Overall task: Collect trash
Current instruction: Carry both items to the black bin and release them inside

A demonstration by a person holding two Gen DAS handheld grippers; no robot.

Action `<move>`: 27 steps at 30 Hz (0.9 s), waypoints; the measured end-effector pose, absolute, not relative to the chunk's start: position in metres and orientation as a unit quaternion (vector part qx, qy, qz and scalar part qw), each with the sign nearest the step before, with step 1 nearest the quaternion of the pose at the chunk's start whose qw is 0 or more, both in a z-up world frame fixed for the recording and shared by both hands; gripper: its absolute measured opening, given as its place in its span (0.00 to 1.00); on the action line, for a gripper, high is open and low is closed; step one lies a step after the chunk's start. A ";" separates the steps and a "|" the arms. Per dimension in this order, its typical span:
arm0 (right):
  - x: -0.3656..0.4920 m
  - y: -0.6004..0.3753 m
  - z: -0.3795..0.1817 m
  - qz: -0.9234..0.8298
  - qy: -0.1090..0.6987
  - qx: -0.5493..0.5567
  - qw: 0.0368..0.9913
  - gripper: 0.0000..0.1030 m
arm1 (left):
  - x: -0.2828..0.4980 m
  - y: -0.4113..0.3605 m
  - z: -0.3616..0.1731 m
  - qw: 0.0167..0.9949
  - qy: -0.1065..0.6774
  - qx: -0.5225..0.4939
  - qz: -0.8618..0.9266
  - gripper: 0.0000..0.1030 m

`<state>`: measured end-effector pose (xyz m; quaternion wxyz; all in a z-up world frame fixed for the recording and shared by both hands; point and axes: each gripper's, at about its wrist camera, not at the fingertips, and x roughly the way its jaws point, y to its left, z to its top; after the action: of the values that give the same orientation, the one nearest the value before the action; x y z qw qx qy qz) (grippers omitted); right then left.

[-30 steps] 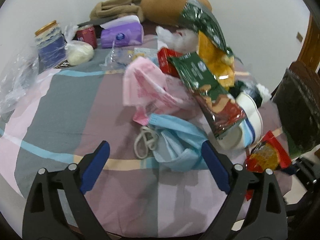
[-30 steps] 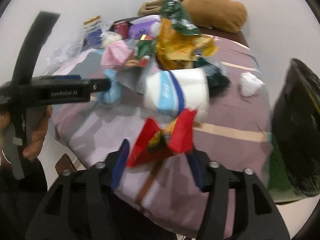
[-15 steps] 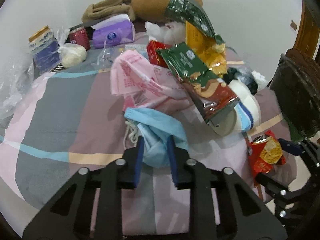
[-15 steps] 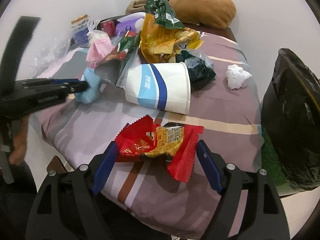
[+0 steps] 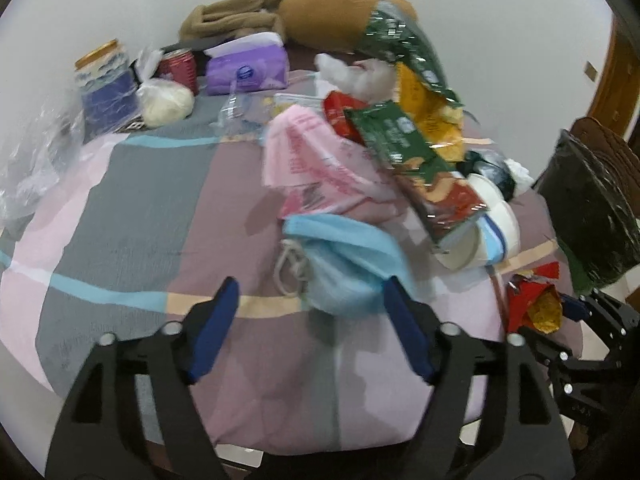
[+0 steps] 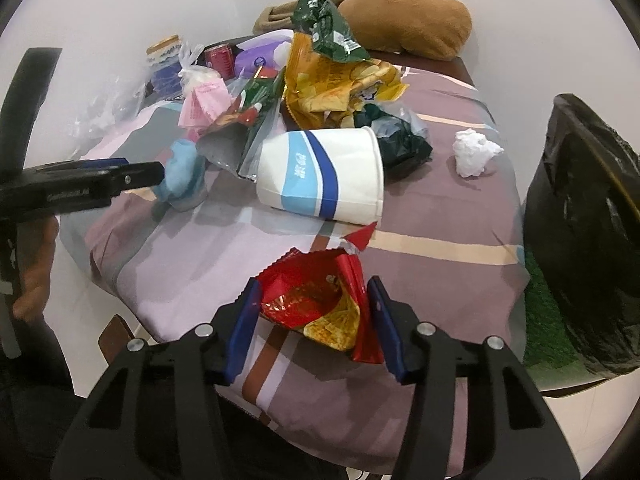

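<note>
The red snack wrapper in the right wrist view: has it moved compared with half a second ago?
Yes. The red wrapper now sits farther from the paper cup, crumpled narrower between the closing fingers of the right hand-held gripper.

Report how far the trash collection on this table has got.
Barely started: nothing can be seen inside the black trash bag. In hand: the right gripper is closing around the red snack wrapper; the left gripper is opening, the blue face mask lying loose between its jaws. Left: paper cup, chip bags, crumpled tissue.
</note>
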<state>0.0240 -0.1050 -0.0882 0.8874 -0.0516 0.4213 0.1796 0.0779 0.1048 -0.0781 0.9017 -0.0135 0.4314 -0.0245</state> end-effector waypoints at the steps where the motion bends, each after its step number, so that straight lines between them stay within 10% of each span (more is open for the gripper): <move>1: 0.024 -0.106 -0.087 0.178 0.420 -0.050 0.889 0.52 | 0.078 0.100 -0.078 0.903 0.429 -0.012 -0.032 0.89; 7: 0.022 -0.112 -0.085 0.163 0.417 -0.038 0.893 0.53 | 0.091 0.066 -0.093 0.899 0.435 0.037 -0.030 0.89; 11: 0.015 -0.119 -0.079 0.152 0.409 -0.034 0.899 0.52 | 0.101 0.067 -0.110 0.880 0.471 0.055 -0.006 0.32; 27: -0.030 -0.197 0.030 0.035 0.227 -0.037 0.973 0.53 | 0.064 0.058 -0.009 0.942 0.323 0.041 -0.083 0.26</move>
<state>-0.0305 -0.1972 0.0301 0.9727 -0.0373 0.2265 0.0350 0.0637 0.0581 -0.0094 0.9420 0.0405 0.3226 -0.0834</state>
